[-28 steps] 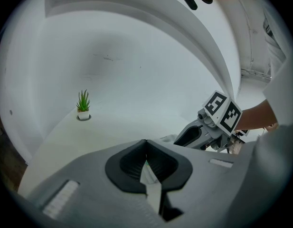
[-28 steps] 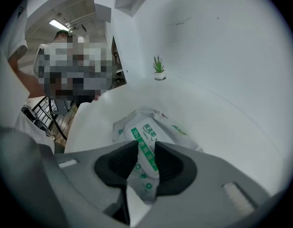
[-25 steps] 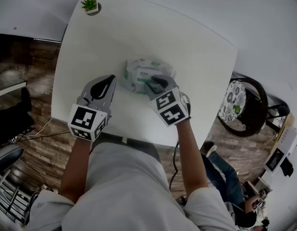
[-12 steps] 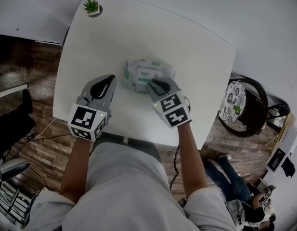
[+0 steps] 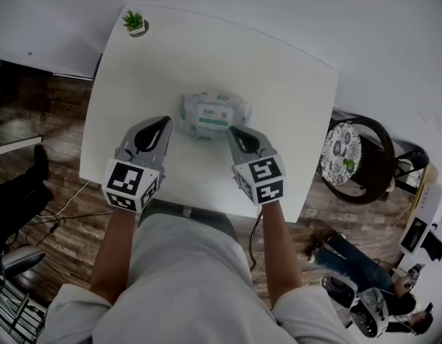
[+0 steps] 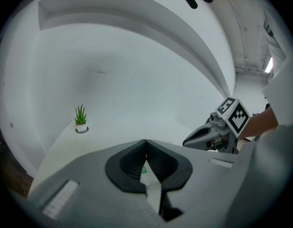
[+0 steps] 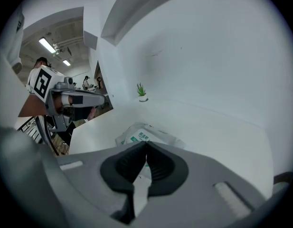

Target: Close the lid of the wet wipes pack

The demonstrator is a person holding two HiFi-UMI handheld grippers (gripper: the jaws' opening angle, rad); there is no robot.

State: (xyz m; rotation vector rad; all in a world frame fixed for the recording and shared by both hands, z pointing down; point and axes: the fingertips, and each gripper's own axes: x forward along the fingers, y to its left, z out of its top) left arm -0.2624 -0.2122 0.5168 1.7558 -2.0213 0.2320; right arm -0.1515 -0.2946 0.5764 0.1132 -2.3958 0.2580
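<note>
The wet wipes pack point(image 5: 210, 115) lies in the middle of the white table point(image 5: 278, 77), its white lid point(image 5: 215, 114) flat on top. My right gripper point(image 5: 233, 130) hovers just off the pack's near right corner. Its jaws have just been closing and now meet with nothing between them. My left gripper point(image 5: 165, 123) is shut and empty near the pack's left end, not touching it. In the right gripper view the pack point(image 7: 142, 133) shows just past the shut jaws of the right gripper point(image 7: 146, 144). The left gripper view shows the left gripper point(image 6: 146, 141) shut, with the right gripper point(image 6: 209, 134) ahead on the right.
A small potted plant point(image 5: 135, 22) stands at the table's far left corner. A round chair with a patterned cushion point(image 5: 341, 153) sits off the table's right side. Wooden floor lies to the left, and a person is on the floor at lower right.
My right gripper has drawn back off the pack toward the near edge and its jaws have closed. The pack's lid now lies flat. The left gripper has barely moved.
</note>
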